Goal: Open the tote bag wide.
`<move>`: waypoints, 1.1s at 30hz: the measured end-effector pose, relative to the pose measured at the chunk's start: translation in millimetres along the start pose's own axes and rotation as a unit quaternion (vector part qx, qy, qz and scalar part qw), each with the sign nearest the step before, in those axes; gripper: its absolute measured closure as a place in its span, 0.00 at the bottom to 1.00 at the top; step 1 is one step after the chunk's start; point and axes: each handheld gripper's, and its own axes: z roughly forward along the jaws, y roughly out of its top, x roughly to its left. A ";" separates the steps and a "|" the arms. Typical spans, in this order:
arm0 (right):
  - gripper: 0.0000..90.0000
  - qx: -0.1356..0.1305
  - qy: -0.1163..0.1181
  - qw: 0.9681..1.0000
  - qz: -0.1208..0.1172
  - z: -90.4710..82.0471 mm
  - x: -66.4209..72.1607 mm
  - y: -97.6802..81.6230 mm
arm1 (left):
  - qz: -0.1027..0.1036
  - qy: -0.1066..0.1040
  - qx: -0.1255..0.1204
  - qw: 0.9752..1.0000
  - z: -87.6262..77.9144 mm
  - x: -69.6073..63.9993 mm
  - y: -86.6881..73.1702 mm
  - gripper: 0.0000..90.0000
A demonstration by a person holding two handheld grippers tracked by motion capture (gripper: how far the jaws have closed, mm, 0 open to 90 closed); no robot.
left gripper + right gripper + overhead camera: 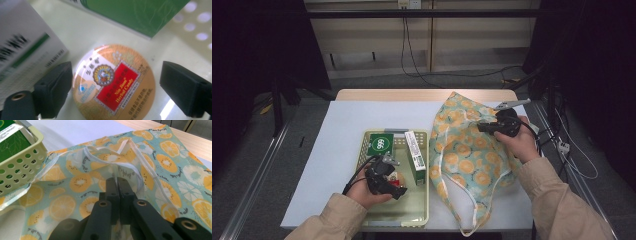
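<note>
Inside the basket point(362, 150), the left gripper point(115, 87) spreads wide around the tin point(113, 81); it may slip. The right gripper point(117, 186) pinches the bag point(160, 157) shut.

A counter point(347, 120) carries a basket point(424, 210) at its near centre and a bag point(467, 155) just right of it, at the basket's 3 o'clock, touching its right wall. Inside the basket, a card point(380, 143) leans at the far left corner, about 11 o'clock, and a box point(415, 156) lies along the right wall from 1 to 3 o'clock. A tin point(399, 177) lies flat on the basket floor near the middle, left of the box. The left tongs point(393, 172) sit in the basket, one jaw on either side of the tin without touching it. The right tongs point(482, 126) sit on the bag's far right part, at 2 o'clock from the basket, pinching its fabric.
</note>
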 end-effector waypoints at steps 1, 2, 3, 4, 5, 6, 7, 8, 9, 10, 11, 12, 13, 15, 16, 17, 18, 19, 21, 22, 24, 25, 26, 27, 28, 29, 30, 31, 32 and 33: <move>0.99 0.000 0.000 1.000 0.000 0.0 0.0 -0.4 | 0.004 0.003 0.008 1.000 1.6 -0.2 -0.7 0.13; 0.99 0.001 0.001 1.000 0.000 0.1 0.0 -0.8 | 0.004 0.009 0.006 1.000 2.0 -1.4 -0.9 0.14; 0.99 0.001 0.000 1.000 -0.001 0.2 0.0 -1.2 | 0.003 0.015 0.004 1.000 1.2 -1.9 -0.4 0.15; 0.99 0.001 0.000 1.000 0.000 0.2 -0.1 -1.4 | 0.003 0.021 0.001 1.000 0.4 -2.7 -0.1 0.20; 0.99 0.001 0.001 1.000 0.000 0.3 -0.2 -1.7 | 0.001 0.022 0.004 1.000 0.4 -3.2 0.2 0.22; 0.99 0.000 0.000 1.000 0.000 0.3 -0.3 -1.9 | 0.000 0.026 0.005 1.000 0.5 -4.0 0.3 0.22; 0.99 0.000 0.001 1.000 0.001 0.3 -0.4 -2.0 | -0.005 0.032 0.008 0.999 0.1 -3.9 0.6 0.22; 0.99 0.000 0.001 1.000 0.002 0.3 -0.4 -2.1 | -0.012 0.029 0.010 0.999 -0.6 -3.1 0.8 0.23; 0.99 -0.001 0.002 1.000 0.003 0.5 -0.5 -2.4 | -0.020 0.025 0.007 0.999 -1.4 -2.0 0.7 0.23; 0.99 -0.002 0.003 1.000 0.004 0.7 -0.7 -2.7 | -0.027 0.019 0.000 0.999 -3.2 0.1 0.5 0.23; 0.99 0.000 0.003 1.000 0.004 0.8 -0.7 -2.8 | -0.038 0.008 -0.007 0.999 -4.8 1.5 0.4 0.23; 0.99 0.000 0.004 1.000 0.004 1.1 -0.8 -2.8 | -0.038 0.003 -0.011 0.999 -7.2 3.3 0.7 0.23; 0.99 0.000 0.004 1.000 0.004 1.4 -0.7 -2.8 | -0.039 0.004 -0.015 0.999 -9.9 4.3 1.3 0.23; 0.99 -0.001 0.005 1.000 0.006 1.9 -0.9 -2.2 | -0.041 -0.007 -0.023 0.999 -16.5 5.8 3.6 0.23; 0.99 -0.001 0.005 1.000 0.007 2.3 -1.0 -1.9 | -0.046 -0.011 -0.033 0.998 -20.0 6.2 5.3 0.23; 0.99 -0.002 0.006 1.000 0.008 2.9 -1.3 -1.6 | -0.043 -0.014 -0.038 0.998 -24.4 6.8 7.4 0.23; 0.99 0.000 0.005 1.000 0.009 3.5 -1.5 -0.9 | -0.042 -0.012 -0.045 0.998 -28.7 7.1 10.0 0.23; 0.99 0.001 0.004 1.000 0.007 4.1 -1.7 0.2 | -0.044 -0.011 -0.056 0.997 -32.8 7.3 13.1 0.23; 0.99 -0.006 0.007 1.000 0.006 4.3 -2.6 3.6 | -0.047 -0.013 -0.071 0.996 -42.7 8.0 20.3 0.23; 0.99 -0.006 0.006 1.000 0.009 4.3 -2.9 5.2 | -0.048 -0.015 -0.080 0.996 -48.2 8.1 24.4 0.23; 0.99 -0.005 0.004 1.000 0.009 4.4 -2.9 7.8 | -0.042 -0.017 -0.099 0.994 -60.2 7.6 33.4 0.23; 0.99 -0.005 0.004 1.000 0.007 4.6 -2.4 8.6 | -0.040 -0.015 -0.108 0.993 -66.1 6.8 38.1 0.23; 0.99 -0.004 0.005 1.000 0.007 5.0 -1.8 9.0 | -0.040 -0.017 -0.119 0.992 -70.7 6.1 42.6 0.23; 0.99 -0.003 0.007 1.000 0.004 5.6 -1.2 9.2 | -0.037 -0.020 -0.125 0.991 -74.5 5.4 47.1 0.23; 0.99 -0.002 0.008 1.000 0.004 6.2 -0.5 9.2 | -0.036 -0.024 -0.130 0.991 -76.8 4.4 51.6 0.23; 0.99 -0.002 0.010 1.000 0.005 6.8 -0.2 9.1 | -0.036 -0.027 -0.133 0.990 -77.7 2.8 56.1 0.23; 0.99 -0.002 0.011 1.000 0.007 7.4 -0.1 9.0 | -0.032 -0.017 -0.130 0.991 -78.1 0.6 60.5 0.23; 0.99 -0.004 0.012 1.000 0.007 7.9 -0.3 9.1 | -0.030 -0.029 -0.131 0.991 -77.2 0.6 64.6 0.23; 0.99 -0.005 0.013 1.000 0.009 8.2 -0.8 9.2 | -0.029 -0.034 -0.132 0.990 -75.8 0.2 68.7 0.23; 0.99 -0.006 0.013 1.000 0.012 8.3 -1.2 9.5 | -0.030 -0.038 -0.133 0.990 -75.0 -0.4 72.8 0.23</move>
